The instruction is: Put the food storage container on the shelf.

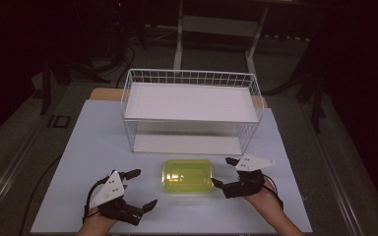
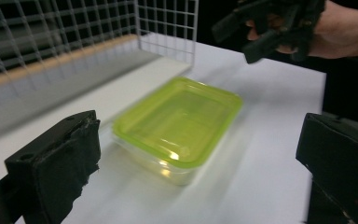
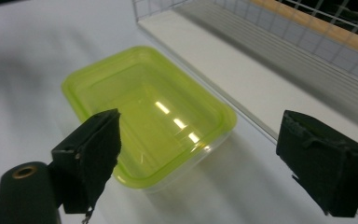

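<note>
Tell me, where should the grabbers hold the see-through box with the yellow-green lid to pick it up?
Probably by its two short ends, one gripper from each side. The clear rectangular box with the yellow-green lid lies flat between the open left gripper and the open right gripper, and looks too wide for one pair of jaws.

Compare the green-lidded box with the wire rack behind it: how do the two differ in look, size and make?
The box is small, low and see-through with a lime-green lid; the rack is much larger, taller and white. The box has solid walls and is shut by its lid, while the rack is open wire mesh with two flat shelves. The box lies nearer the grippers, the rack farther back. Both are rectangular and stand on the same table.
</note>
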Motion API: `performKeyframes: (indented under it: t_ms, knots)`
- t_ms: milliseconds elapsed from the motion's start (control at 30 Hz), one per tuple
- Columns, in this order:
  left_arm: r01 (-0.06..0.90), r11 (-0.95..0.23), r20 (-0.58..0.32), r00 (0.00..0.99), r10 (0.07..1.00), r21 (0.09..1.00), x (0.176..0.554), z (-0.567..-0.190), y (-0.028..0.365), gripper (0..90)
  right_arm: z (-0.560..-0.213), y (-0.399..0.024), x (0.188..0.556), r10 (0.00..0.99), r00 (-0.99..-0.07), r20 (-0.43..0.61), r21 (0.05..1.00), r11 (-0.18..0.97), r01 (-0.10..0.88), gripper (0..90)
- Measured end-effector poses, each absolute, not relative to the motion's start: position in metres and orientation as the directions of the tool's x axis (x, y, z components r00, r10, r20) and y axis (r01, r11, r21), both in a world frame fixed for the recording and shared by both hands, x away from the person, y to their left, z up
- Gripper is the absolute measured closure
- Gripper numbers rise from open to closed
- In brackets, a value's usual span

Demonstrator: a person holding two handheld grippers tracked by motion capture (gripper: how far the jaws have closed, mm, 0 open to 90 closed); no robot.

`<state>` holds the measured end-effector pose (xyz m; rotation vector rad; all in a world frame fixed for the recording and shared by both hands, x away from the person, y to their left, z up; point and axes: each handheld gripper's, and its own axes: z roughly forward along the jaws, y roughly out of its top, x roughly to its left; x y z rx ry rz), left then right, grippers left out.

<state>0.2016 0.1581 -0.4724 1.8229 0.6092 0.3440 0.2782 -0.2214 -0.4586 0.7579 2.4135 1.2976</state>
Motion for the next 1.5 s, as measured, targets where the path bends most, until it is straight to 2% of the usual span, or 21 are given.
performKeyframes:
  t_ms: [100,200,333,533,733,833,933,1000,1033,1067,1200,1367,1400,1433,1500]
  knots:
    - [0.253,-0.258,-0.065,0.819,0.57,0.932,0.206,-0.466,0.156,0.2,-0.453,-0.225,0.278,0.606,-0.795,-0.004,0.849,0.422,0.318,13.1]
    - [0.274,-0.247,-0.084,0.81,0.581,0.93,0.213,-0.459,0.154,0.2,-0.447,-0.226,0.275,0.641,-0.764,-0.075,0.872,0.414,0.262,13.7]
    - [0.294,-0.234,-0.094,0.785,0.612,0.927,0.224,-0.453,0.153,0.2,-0.446,-0.227,0.278,0.588,-0.806,-0.067,0.883,0.411,0.226,17.6]
    - [0.347,-0.229,-0.135,0.768,0.626,0.91,0.241,-0.455,0.148,0.2,-0.448,-0.214,0.274,0.599,-0.793,-0.115,0.853,0.469,0.23,15.6]
    - [0.385,-0.274,-0.131,0.756,0.641,0.881,0.255,-0.465,0.133,0.3,-0.459,-0.202,0.276,0.66,-0.745,-0.093,0.838,0.456,0.299,10.9]
    - [0.431,-0.286,-0.157,0.743,0.651,0.856,0.262,-0.472,0.126,0.3,-0.465,-0.2,0.279,0.68,-0.732,-0.036,0.837,0.421,0.35,10.3]
    - [0.482,-0.284,-0.193,0.723,0.664,0.829,0.268,-0.48,0.121,0.3,-0.471,-0.196,0.28,0.671,-0.741,-0.02,0.822,0.434,0.37,10.3]
    - [0.499,-0.3,-0.186,0.711,0.678,0.813,0.271,-0.486,0.117,1.0,-0.474,-0.193,0.279,0.663,-0.748,-0.011,0.819,0.435,0.374,10.5]
    - [0.513,-0.293,-0.196,0.7,0.687,0.807,0.271,-0.489,0.116,8.6,-0.475,-0.192,0.279,0.664,-0.748,-0.005,0.816,0.436,0.381,11.9]
    - [0.53,-0.286,-0.205,0.685,0.699,0.799,0.272,-0.492,0.115,11.8,-0.476,-0.191,0.279,0.66,-0.751,0.0,0.813,0.438,0.384,12.6]
    - [0.58,-0.28,-0.232,0.653,0.721,0.765,0.274,-0.503,0.112,15.8,-0.483,-0.189,0.28,0.663,-0.748,0.002,0.795,0.453,0.403,13.9]
    - [0.626,-0.241,-0.271,0.608,0.746,0.742,0.278,-0.51,0.114,27.9,-0.489,-0.19,0.281,0.671,-0.741,0.027,0.78,0.449,0.435,14.9]
    - [0.634,-0.228,-0.288,0.604,0.743,0.739,0.279,-0.512,0.115,27.9,-0.49,-0.191,0.282,0.67,-0.741,0.034,0.778,0.448,0.44,15.0]
    - [0.636,-0.228,-0.291,0.603,0.743,0.738,0.28,-0.513,0.115,34.7,-0.493,-0.19,0.282,0.675,-0.736,0.044,0.77,0.446,0.456,18.5]
    - [0.642,-0.23,-0.31,0.613,0.727,0.731,0.28,-0.514,0.115,43.9,-0.496,-0.19,0.282,0.68,-0.732,0.05,0.761,0.449,0.468,19.9]
